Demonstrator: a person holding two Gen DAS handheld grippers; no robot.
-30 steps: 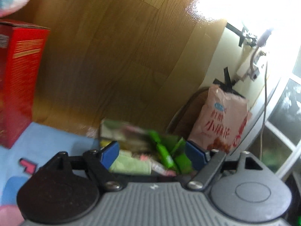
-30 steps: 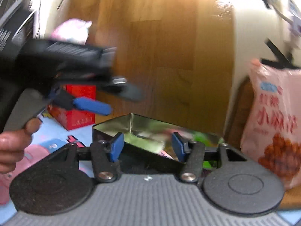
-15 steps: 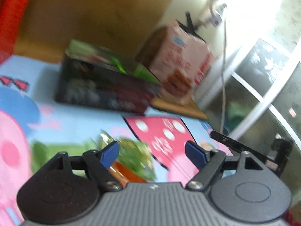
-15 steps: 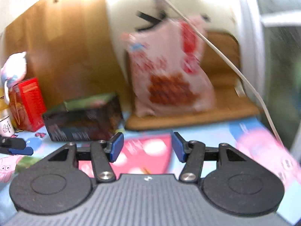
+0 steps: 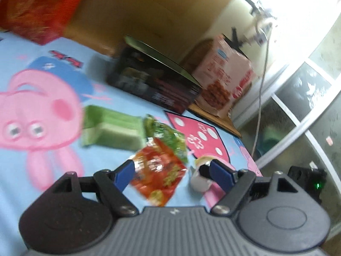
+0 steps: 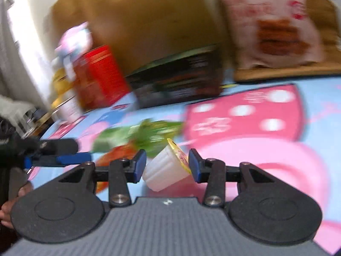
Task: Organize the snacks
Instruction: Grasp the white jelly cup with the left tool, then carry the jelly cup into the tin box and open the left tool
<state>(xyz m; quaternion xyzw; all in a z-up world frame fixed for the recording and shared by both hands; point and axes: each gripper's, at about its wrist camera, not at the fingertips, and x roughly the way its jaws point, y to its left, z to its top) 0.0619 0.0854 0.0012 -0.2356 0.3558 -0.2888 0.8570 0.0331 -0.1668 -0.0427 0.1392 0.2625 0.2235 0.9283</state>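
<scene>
My left gripper [image 5: 172,173] is open low over the cartoon mat [image 5: 42,153], an orange-red snack packet [image 5: 157,170] lying between its fingers, untouched. Behind that lie a green packet [image 5: 167,136] and a green wafer pack [image 5: 110,128]. A white jelly cup [image 5: 199,180] rests by the right finger. My right gripper [image 6: 166,166] has its jaws closing around that jelly cup [image 6: 165,171], which lies tilted with its yellow lid to the right. The pads stand close on both sides, and I see no squeeze. The open black box [image 5: 153,83] stands further back.
A pink snack bag [image 5: 221,83] leans beside the black box on a wooden board [image 6: 285,72]. A red box [image 6: 100,76] and some jars stand at the back left. The left gripper [image 6: 57,151], held by a hand, shows at the left of the right wrist view.
Both views have swung from the black box down to the mat. The left gripper now straddles the orange packet. The right jaws have narrowed around the jelly cup.
</scene>
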